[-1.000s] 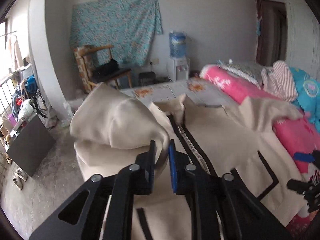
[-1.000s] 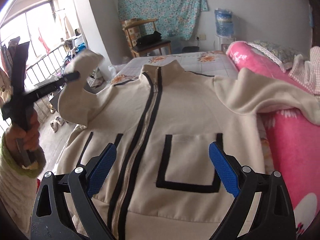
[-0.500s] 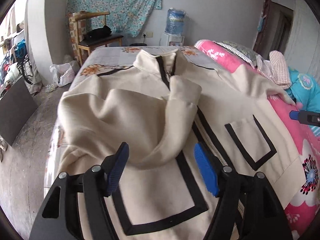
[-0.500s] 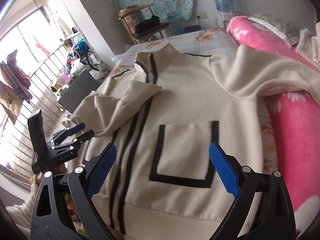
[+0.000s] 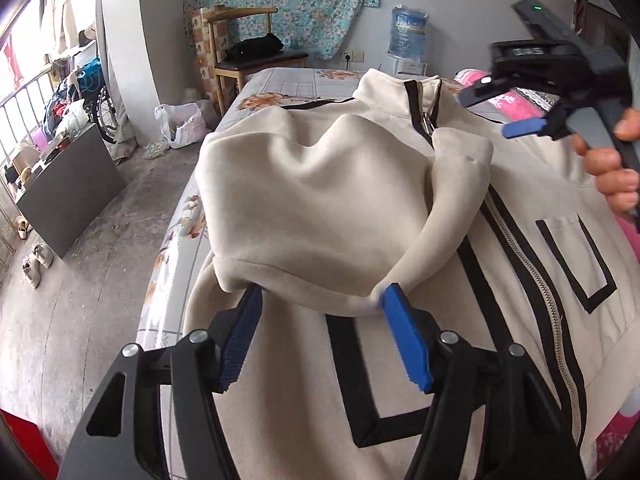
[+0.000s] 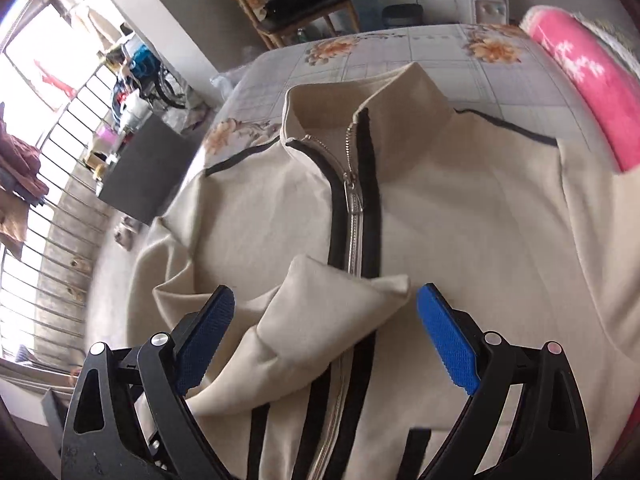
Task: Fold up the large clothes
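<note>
Left wrist: chair [image 5: 248,56] stands beyond jacket [image 5: 320,200].

A bed [image 5: 280,84] with a flowered sheet fills the middle of the room. Past its far edge stands a wooden chair [image 5: 240,60] with something dark lying on the seat, and a teal flowered cloth [image 5: 288,4] hangs on the wall behind it. A water bottle [image 5: 408,36] sits on a dispenser by that wall. A pink quilt [image 6: 588,92] lies along the bed's right edge. On the floor off the left edge are a white bag [image 5: 178,124], a dark board [image 5: 68,192] leaning near a railing [image 6: 60,184], and shoes [image 5: 36,264]. A bicycle wheel [image 5: 106,108] shows beside the railing.
</note>
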Demonstrator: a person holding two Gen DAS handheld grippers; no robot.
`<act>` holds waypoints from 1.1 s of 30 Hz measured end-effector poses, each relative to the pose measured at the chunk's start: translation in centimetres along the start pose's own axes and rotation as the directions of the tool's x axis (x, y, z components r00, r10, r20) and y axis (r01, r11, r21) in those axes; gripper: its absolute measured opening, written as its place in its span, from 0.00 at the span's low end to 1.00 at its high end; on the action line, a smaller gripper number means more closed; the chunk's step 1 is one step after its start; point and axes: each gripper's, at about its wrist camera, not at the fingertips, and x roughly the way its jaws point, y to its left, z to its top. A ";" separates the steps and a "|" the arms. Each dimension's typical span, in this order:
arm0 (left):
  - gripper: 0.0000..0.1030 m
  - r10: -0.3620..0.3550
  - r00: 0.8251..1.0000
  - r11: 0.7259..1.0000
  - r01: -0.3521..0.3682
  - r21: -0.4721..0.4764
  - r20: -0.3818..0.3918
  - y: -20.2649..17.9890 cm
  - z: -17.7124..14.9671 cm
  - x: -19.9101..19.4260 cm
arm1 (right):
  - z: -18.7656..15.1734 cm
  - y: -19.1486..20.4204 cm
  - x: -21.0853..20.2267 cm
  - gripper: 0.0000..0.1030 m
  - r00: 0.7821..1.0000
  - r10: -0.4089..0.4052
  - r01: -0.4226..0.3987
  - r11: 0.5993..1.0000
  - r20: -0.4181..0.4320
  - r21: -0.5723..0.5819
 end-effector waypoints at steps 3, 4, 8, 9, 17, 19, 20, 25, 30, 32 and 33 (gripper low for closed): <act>0.60 -0.072 0.997 0.997 0.072 -0.002 0.001 -0.3 -0.4 -0.4 | 0.4 1.7 3.0 0.75 0.986 -0.165 0.161 0.981 -0.033 -0.111; 0.60 -0.083 0.996 0.997 0.083 0.007 0.010 -0.4 -0.6 -0.7 | 0.0 2.0 3.8 0.68 0.978 -0.206 0.197 0.968 -0.044 -0.154; 0.60 -0.144 0.986 0.989 0.142 0.031 0.086 -0.6 -0.7 -3.1 | -2.4 2.1 2.2 0.45 0.971 -0.239 0.231 0.944 -0.006 -0.234; 0.60 -0.161 0.982 0.987 0.159 0.026 0.104 -0.5 -0.6 -3.6 | -3.1 2.0 1.2 0.41 0.970 -0.242 0.237 0.939 0.010 -0.250; 0.60 -0.108 0.986 0.991 0.118 -0.070 0.129 -0.2 2.4 -2.9 | -11.2 -1.2 -4.9 0.32 0.986 -0.163 0.166 0.951 0.034 -0.261; 0.60 -0.075 0.993 0.995 0.081 -0.057 0.096 -1.0 2.8 -1.7 | -13.1 -2.1 -5.3 0.32 0.989 -0.145 0.145 0.957 0.017 -0.253; 0.60 -0.053 0.996 0.997 0.056 -0.049 0.073 -1.5 3.0 -0.9 | -13.6 -2.3 -5.1 0.32 0.989 -0.146 0.142 0.959 0.001 -0.246; 0.60 0.008 1.000 1.000 -0.008 0.023 -0.009 -3.4 2.0 2.1 | -14.9 -4.5 -6.6 0.38 0.998 -0.056 0.048 0.986 -0.043 -0.157; 0.60 -0.003 1.000 0.997 0.005 0.082 -0.028 -4.1 0.1 2.2 | -12.6 -8.5 -8.8 0.60 0.982 0.188 -0.189 0.975 0.016 0.115; 0.60 -0.034 0.999 0.998 0.035 0.062 -0.015 -3.5 -0.1 1.3 | -11.6 -10.0 -7.6 0.60 0.961 0.275 -0.268 0.934 0.006 0.235; 0.60 -0.057 0.998 0.997 0.057 0.042 -0.004 -3.1 -0.1 0.7 | -11.2 -10.5 -6.7 0.60 0.951 0.309 -0.295 0.914 -0.006 0.279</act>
